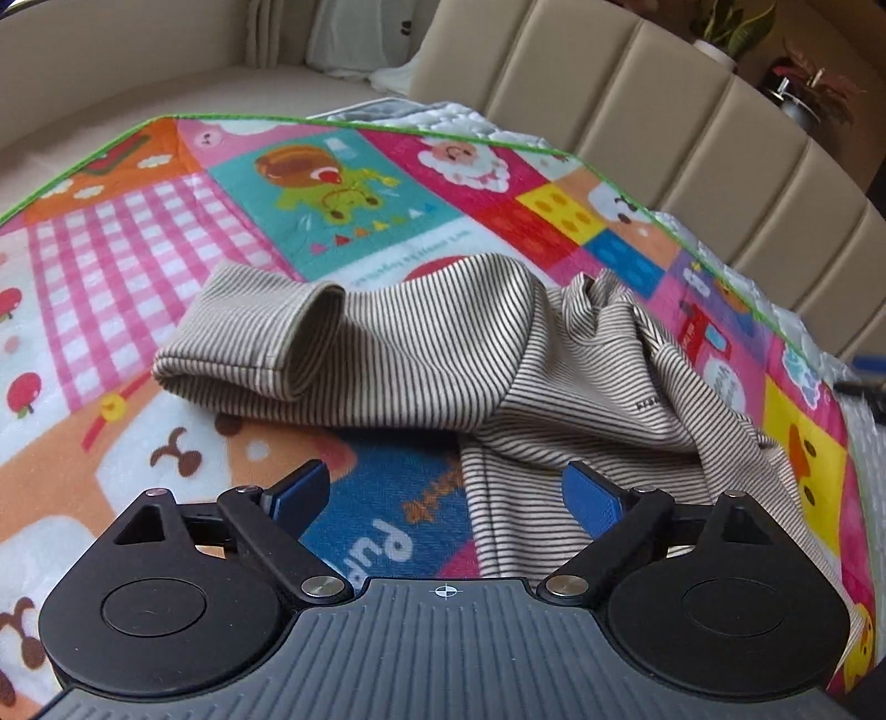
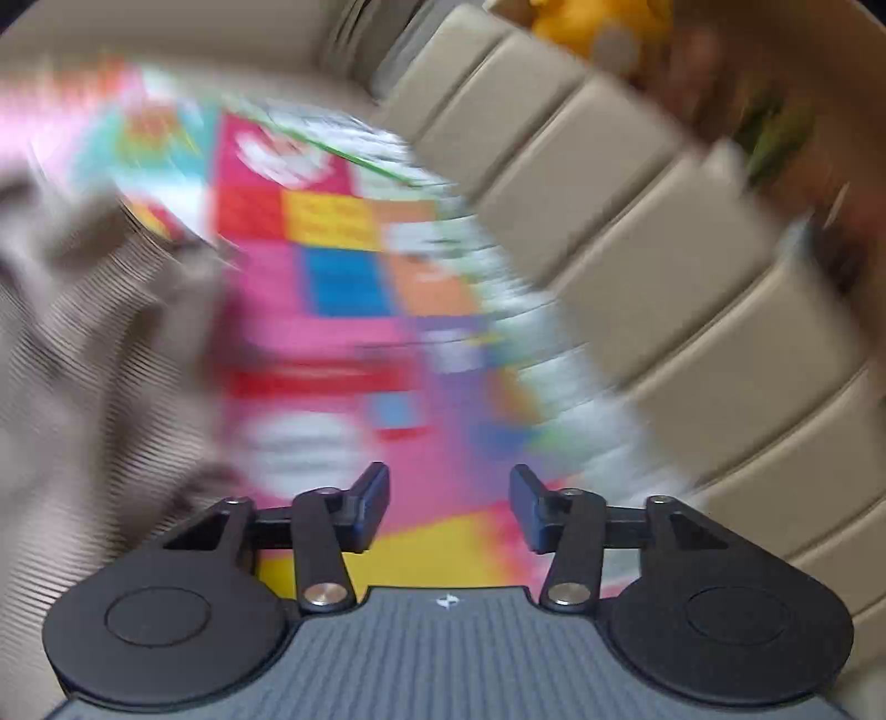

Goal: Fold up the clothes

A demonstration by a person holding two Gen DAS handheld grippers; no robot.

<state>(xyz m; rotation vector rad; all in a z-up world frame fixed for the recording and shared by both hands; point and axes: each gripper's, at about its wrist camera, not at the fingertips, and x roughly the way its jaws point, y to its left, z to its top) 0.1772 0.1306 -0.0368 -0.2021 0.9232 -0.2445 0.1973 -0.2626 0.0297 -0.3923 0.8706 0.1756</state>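
Note:
A beige garment with thin dark stripes [image 1: 421,360] lies crumpled on a colourful cartoon play mat [image 1: 166,221]; one sleeve with a folded cuff [image 1: 266,338] stretches to the left. My left gripper [image 1: 448,498] hovers just in front of it, open wide, its blue pads [image 1: 590,498] clear of the cloth, whose lower edge lies under the right pad. The right wrist view is heavily blurred: the same striped garment [image 2: 83,360] fills its left side. My right gripper [image 2: 448,509] stands open over the mat [image 2: 343,332], nothing between its fingers.
A padded beige headboard [image 1: 664,138] runs along the mat's far right side, also seen as headboard [image 2: 637,249]. White quilted bedding [image 1: 443,119] shows beyond the mat's green edge. Potted plants [image 1: 731,27] stand behind the headboard. An orange soft toy [image 2: 598,22] sits at the top.

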